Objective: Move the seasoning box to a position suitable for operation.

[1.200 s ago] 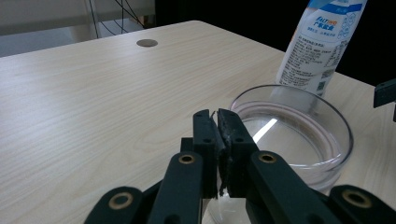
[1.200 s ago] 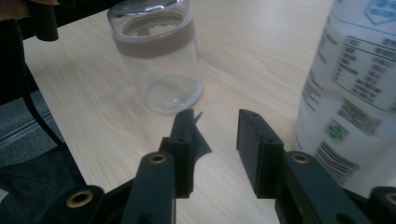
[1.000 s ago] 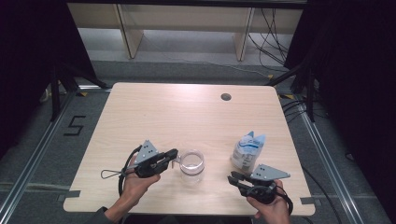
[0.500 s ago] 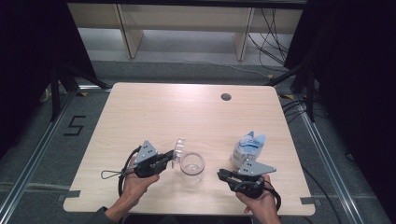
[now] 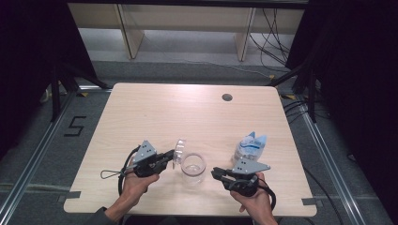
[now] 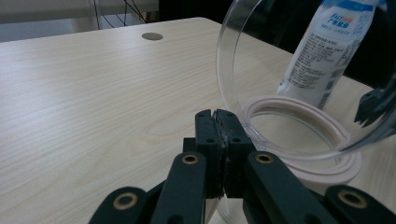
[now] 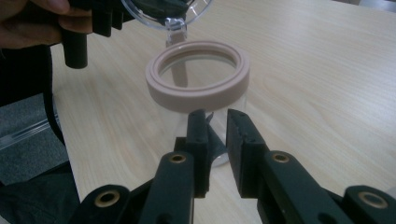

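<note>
Hands come first at the near edge of the pale wooden table (image 5: 141,112), two of them, each with one black two-jaw gripper. The left gripper (image 5: 167,157) has its jaws pressed tight together on the rim of the single round clear plastic lid (image 5: 179,149), which it holds tilted on edge just left of the jar; in the left gripper view the lid (image 6: 299,70) arches up over the jar's mouth. The right gripper (image 5: 217,174) sits just right of the jar and points at it; its jaws have just been closing and now stand a narrow slit apart, with nothing clamped between them, and the jar's wall shows just beyond their tips.

Between the two grippers stands the one clear cylindrical jar with a pale pink ring at its mouth (image 5: 193,165), upright and open on the table. Slightly farther off and to the right, one small white plastic bottle with a blue label (image 5: 249,146) stands close behind the right gripper. Far across the table lies one dark round hole (image 5: 227,97) near the far edge.
</note>
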`<state>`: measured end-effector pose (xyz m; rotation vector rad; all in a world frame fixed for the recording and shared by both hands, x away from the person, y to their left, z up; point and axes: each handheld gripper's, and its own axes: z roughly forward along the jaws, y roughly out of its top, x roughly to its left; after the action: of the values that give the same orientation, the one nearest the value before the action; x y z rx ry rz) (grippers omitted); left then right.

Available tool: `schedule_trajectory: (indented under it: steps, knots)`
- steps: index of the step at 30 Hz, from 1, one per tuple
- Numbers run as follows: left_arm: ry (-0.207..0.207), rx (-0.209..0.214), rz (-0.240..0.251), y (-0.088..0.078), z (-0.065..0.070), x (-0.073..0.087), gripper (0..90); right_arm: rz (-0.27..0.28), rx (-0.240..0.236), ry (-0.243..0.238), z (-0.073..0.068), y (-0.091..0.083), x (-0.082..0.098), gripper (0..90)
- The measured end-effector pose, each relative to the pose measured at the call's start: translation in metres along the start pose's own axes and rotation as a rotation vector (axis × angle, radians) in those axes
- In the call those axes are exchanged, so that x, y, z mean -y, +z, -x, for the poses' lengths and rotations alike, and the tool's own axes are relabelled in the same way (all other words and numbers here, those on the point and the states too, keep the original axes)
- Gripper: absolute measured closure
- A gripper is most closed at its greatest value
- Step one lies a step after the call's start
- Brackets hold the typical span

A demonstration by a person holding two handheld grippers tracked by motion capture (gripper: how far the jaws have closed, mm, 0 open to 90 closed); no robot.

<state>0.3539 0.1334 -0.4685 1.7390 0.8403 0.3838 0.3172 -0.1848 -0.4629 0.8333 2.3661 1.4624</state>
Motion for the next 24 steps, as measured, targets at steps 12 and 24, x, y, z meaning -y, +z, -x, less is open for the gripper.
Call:
schedule_trajectory:
  steps: [12, 24]
  knots:
    - [0.004, 0.004, -0.009, 0.001, 0.001, 0.002, 87.7, 0.028, -0.035, -0.029, -0.010, 0.017, -0.025, 83.8]
    - [0.002, 0.002, -0.016, 0.000, 0.002, 0.003, 87.6, 0.032, -0.073, -0.031, -0.022, 0.042, -0.049, 84.4]
